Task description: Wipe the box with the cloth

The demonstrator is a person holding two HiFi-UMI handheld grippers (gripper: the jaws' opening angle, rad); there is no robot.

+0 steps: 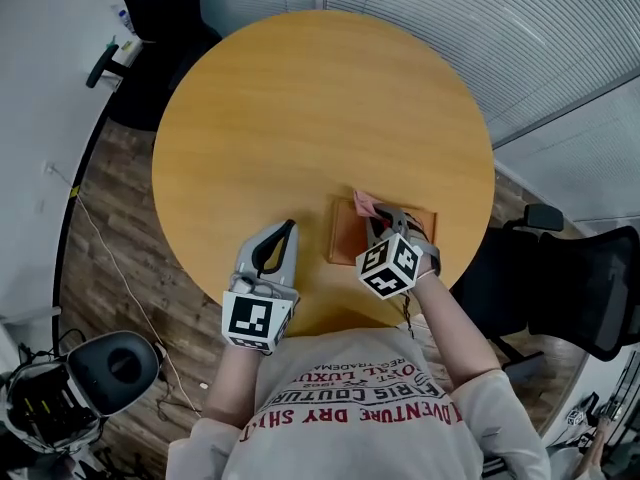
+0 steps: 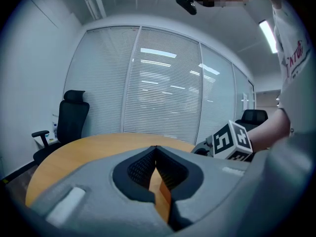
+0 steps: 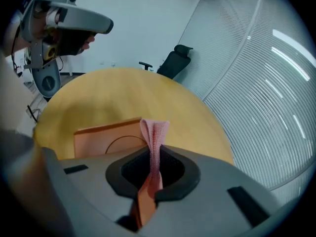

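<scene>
A flat orange box (image 1: 350,232) lies on the round wooden table (image 1: 300,108) near its front edge. My right gripper (image 1: 384,225) is over the box, shut on a pink cloth (image 1: 364,204) whose folded end sticks out past the jaws. In the right gripper view the pink cloth (image 3: 154,147) is pinched between the jaws above the orange box (image 3: 106,137). My left gripper (image 1: 288,231) rests on the table left of the box, jaws shut with nothing between them. The left gripper (image 2: 156,154) shows the same in its own view.
Black office chairs stand around the table: one (image 1: 150,18) at the far left and another (image 1: 590,278) at the right. A grey device (image 1: 115,368) sits on the wooden floor at lower left. Blinds (image 1: 480,18) cover the glass wall behind.
</scene>
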